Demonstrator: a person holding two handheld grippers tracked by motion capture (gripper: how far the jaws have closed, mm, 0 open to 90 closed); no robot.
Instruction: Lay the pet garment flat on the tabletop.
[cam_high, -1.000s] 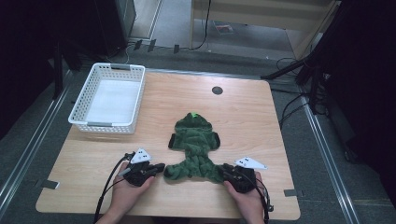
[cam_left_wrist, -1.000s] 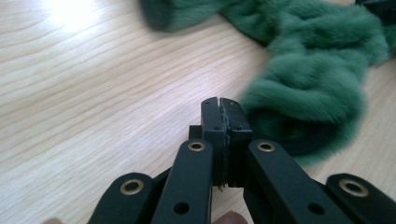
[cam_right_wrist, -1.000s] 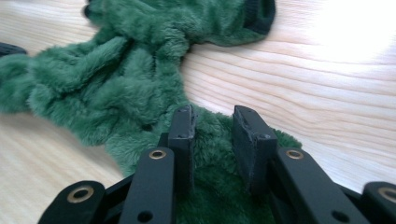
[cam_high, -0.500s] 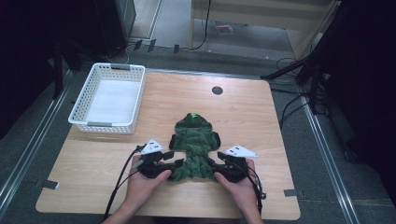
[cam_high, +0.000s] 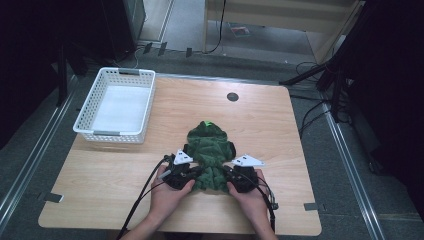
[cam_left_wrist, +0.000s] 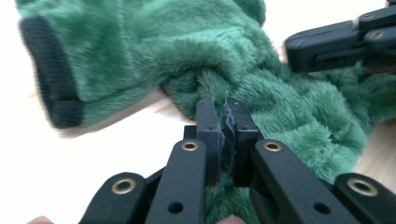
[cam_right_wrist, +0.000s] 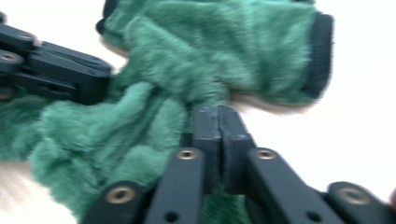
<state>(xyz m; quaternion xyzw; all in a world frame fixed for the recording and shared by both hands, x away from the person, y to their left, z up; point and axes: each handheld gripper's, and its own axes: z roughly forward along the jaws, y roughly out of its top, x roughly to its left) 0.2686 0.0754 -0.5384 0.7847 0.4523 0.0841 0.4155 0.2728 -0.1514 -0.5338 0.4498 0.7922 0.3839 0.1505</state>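
A green fleece garment with a hood and black cuffs lies on the wooden table, its near part bunched up. My left gripper bites the fabric at its left near edge. In the left gripper view this gripper has just closed its jaws, and a fold of green fleece is pinched between the pads. My right gripper holds the right near edge. In the right gripper view it has likewise just closed on the fleece. The two grippers face each other a short way apart.
A white plastic basket stands at the table's far left with nothing in it. A dark round cable hole sits near the far edge. Cables trail from both grippers toward the near edge. Dark floor and stands surround the table.
Both hands have moved inward and away from the person. The garment's near part, spread flat before, is now gathered up between the grippers.
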